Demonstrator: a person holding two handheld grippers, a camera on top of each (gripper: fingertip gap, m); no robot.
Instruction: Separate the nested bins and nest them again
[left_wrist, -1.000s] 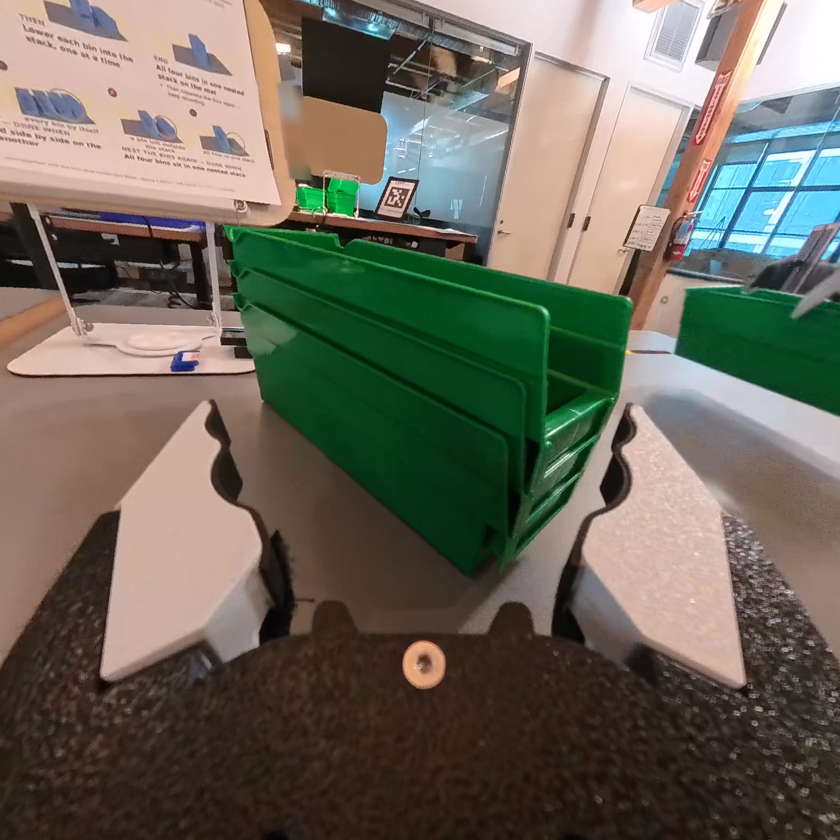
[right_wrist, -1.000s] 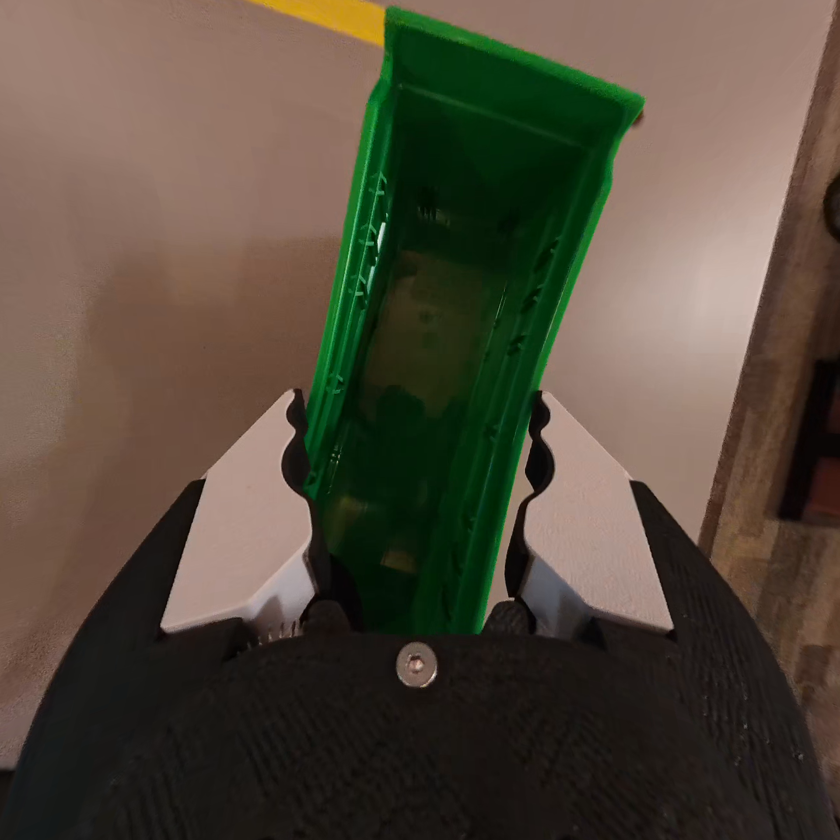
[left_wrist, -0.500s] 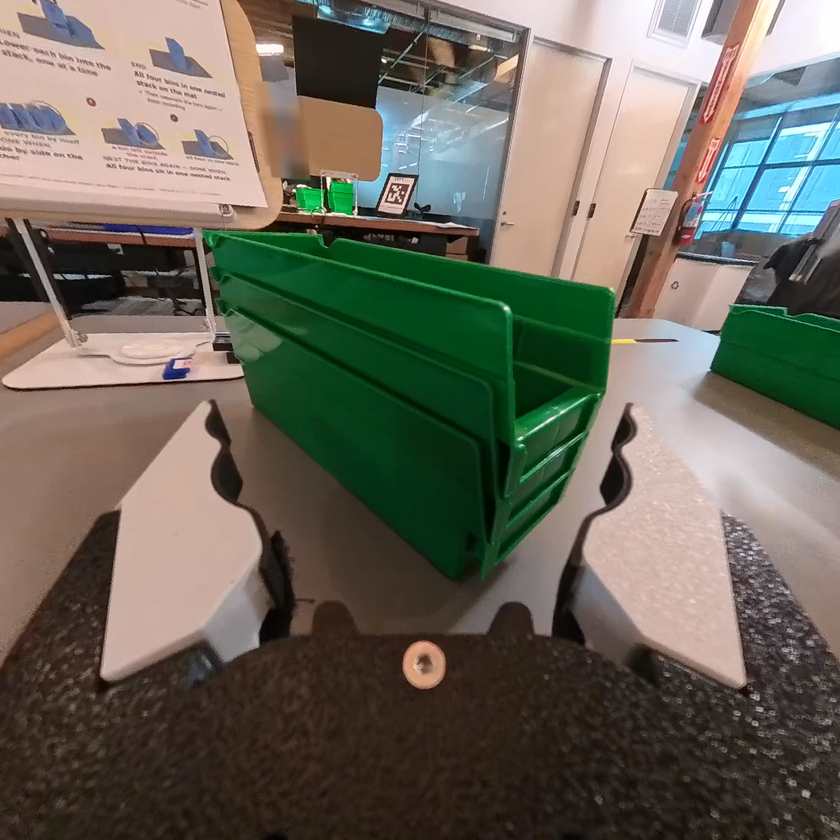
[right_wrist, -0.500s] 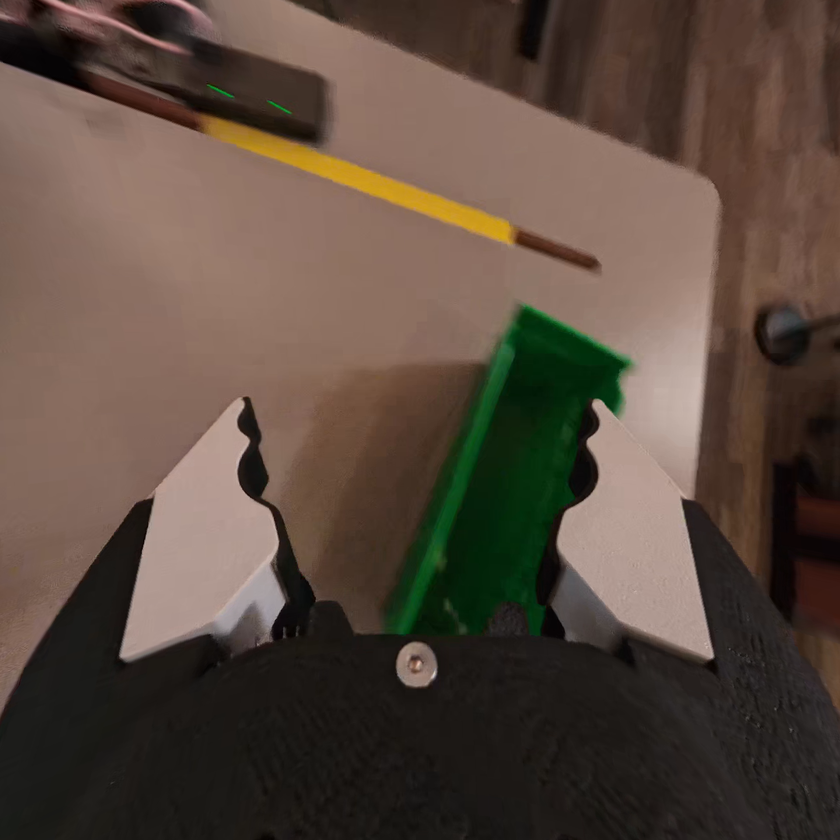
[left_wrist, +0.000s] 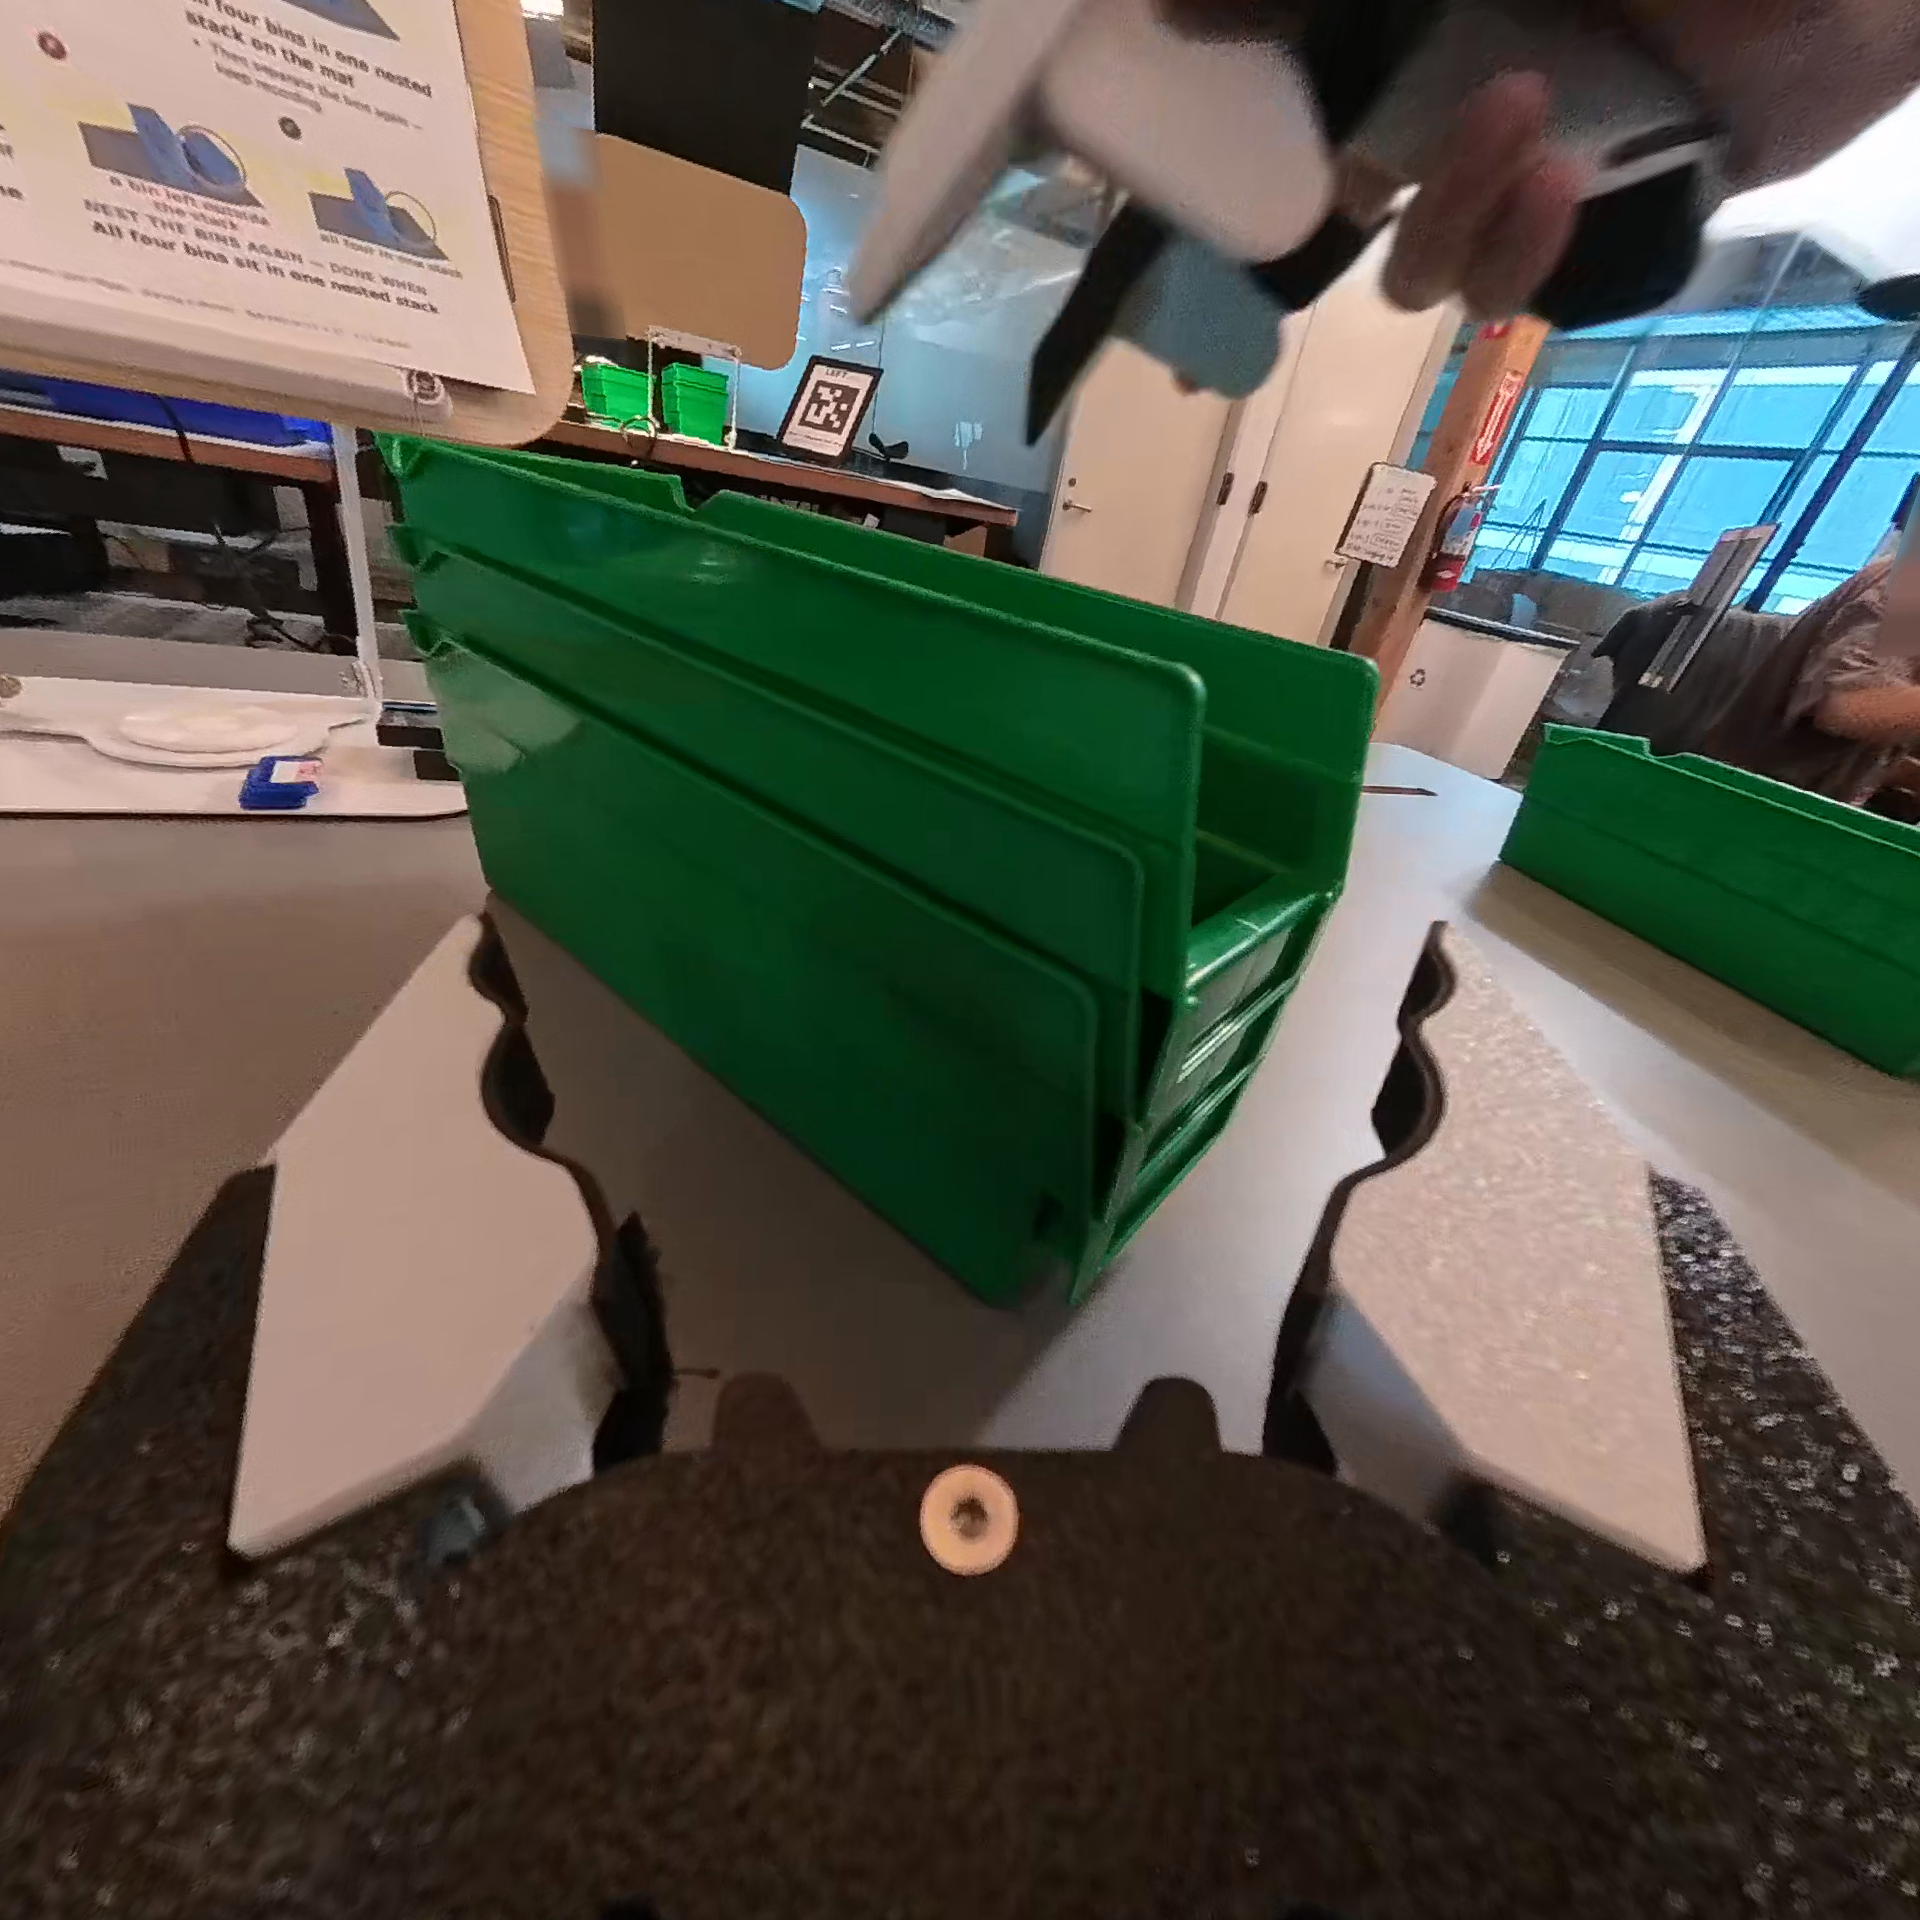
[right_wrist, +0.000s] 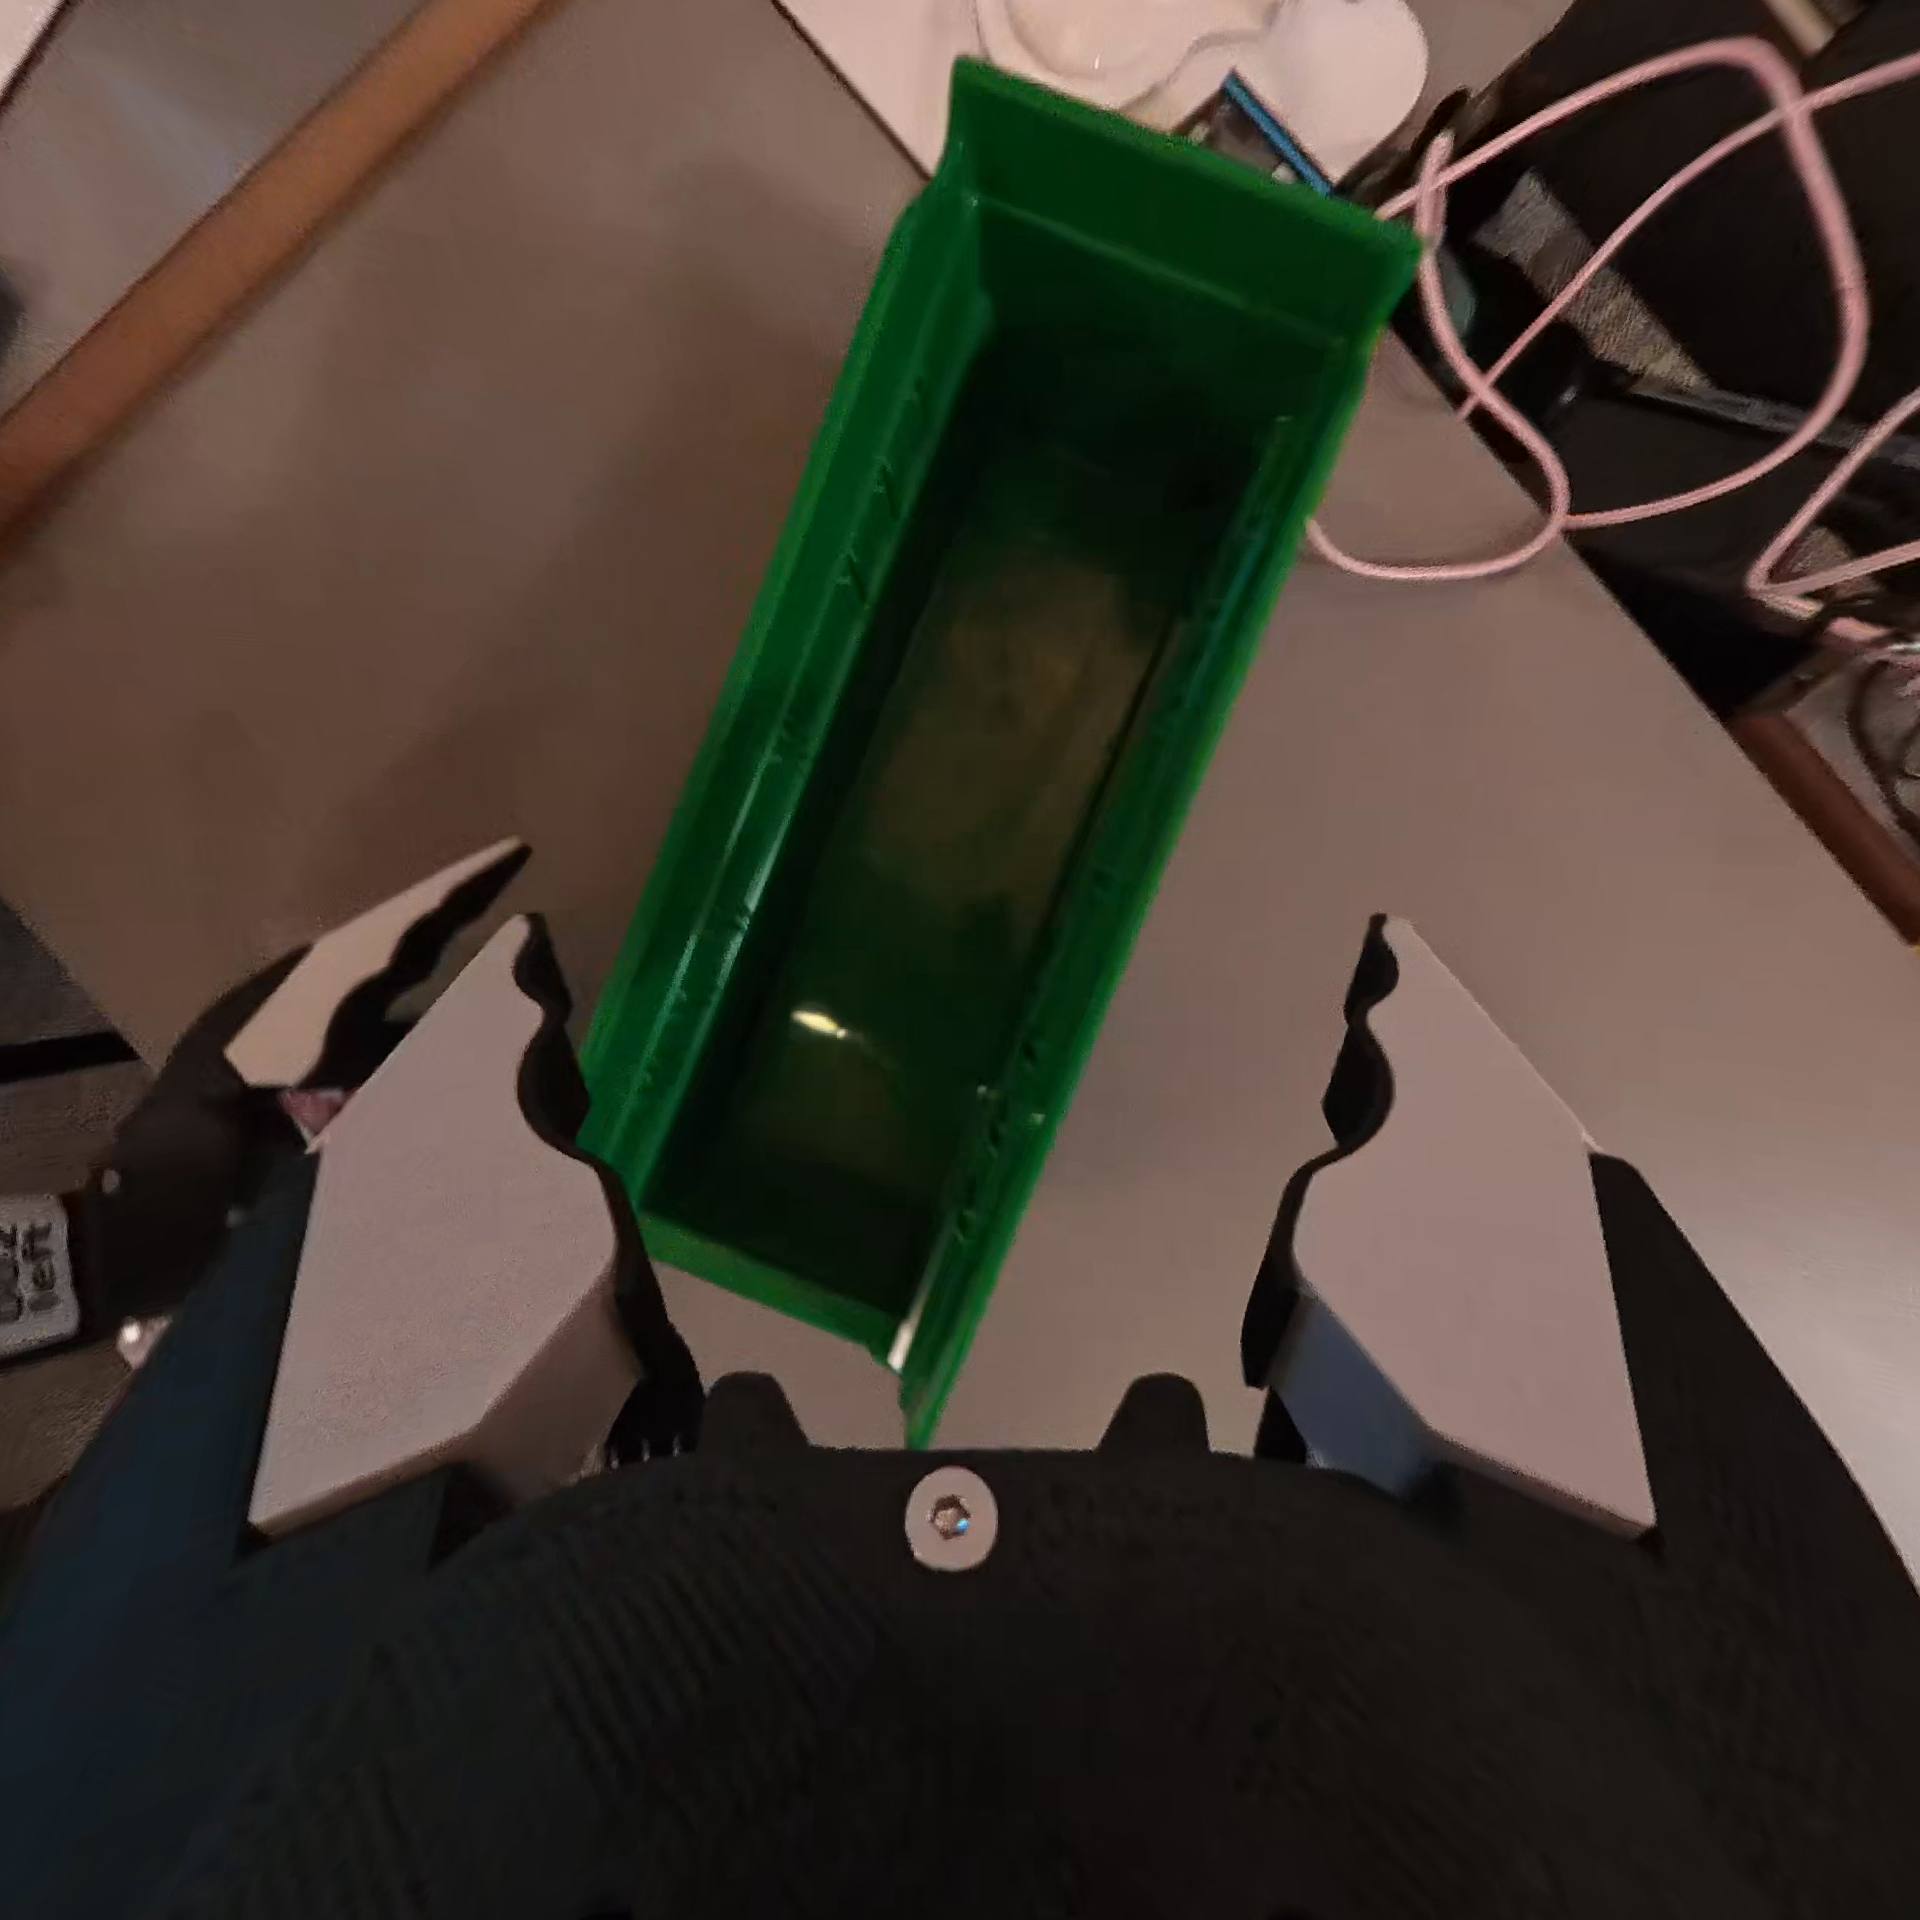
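A stack of three nested green bins (left_wrist: 831, 883) stands on the grey table. My left gripper (left_wrist: 958, 935) is open and empty, low on the table just in front of the stack's near end. My right gripper (right_wrist: 954, 925) is open and empty and hovers over the stack's near end, looking down into the top bin (right_wrist: 987, 727). It shows blurred above the stack in the left wrist view (left_wrist: 1039, 208). The left gripper's fingers (right_wrist: 395, 966) show at the lower left of the right wrist view. A single green bin (left_wrist: 1714, 862) sits apart at the right.
An instruction sheet on a stand (left_wrist: 239, 156) rises behind the stack on a white base (left_wrist: 208, 748). Pink cables (right_wrist: 1558, 312) lie past the table's far edge. A person (left_wrist: 1818, 675) sits beyond the single bin. The table's wooden edge (right_wrist: 208, 291) runs at the left.
My right gripper opened, let go of the single bin on the table at the right, and swung over above the stack. My left gripper stayed open near the stack.
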